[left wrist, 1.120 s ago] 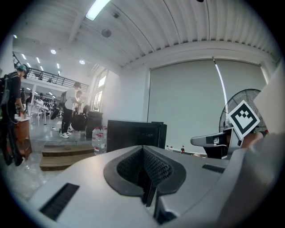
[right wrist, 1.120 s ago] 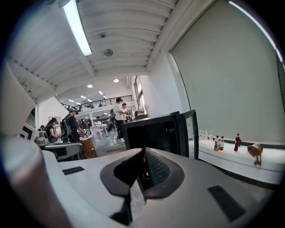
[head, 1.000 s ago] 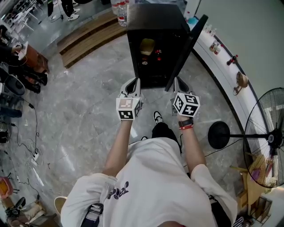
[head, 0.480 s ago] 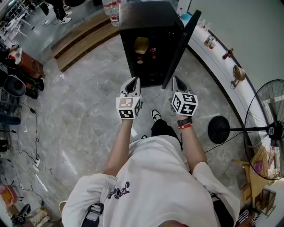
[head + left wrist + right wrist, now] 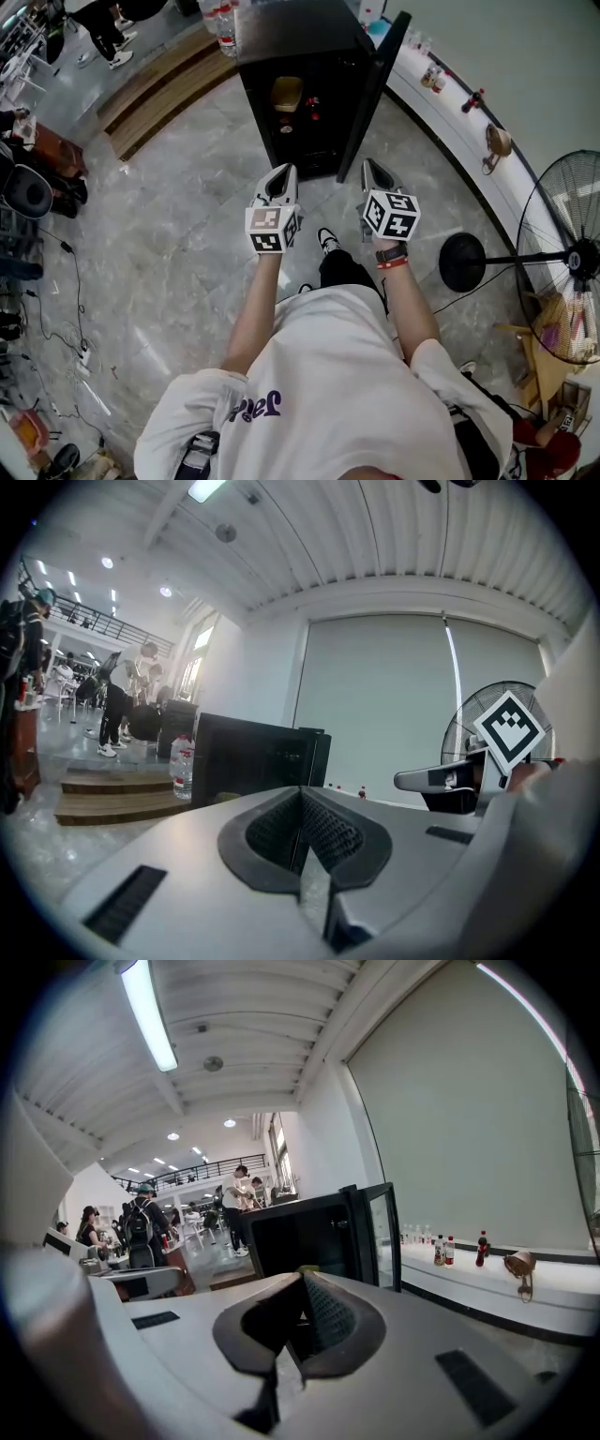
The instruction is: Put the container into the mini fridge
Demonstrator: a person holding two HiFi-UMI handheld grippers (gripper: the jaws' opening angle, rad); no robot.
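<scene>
The left tool (image 5: 280,174) and right tool (image 5: 374,169) are both pinched closed on nothing, side by side above the floor (image 5: 178,216), near the mini fridge (image 5: 298,37). Its door (image 5: 371,94) stands open, and the yellow container (image 5: 287,92) sits on an upper shelf inside

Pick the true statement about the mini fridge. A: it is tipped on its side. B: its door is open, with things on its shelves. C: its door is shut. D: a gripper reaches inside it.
B: the mini fridge stands upright with its door swung open, and a yellowish item sits on a shelf inside.
</scene>
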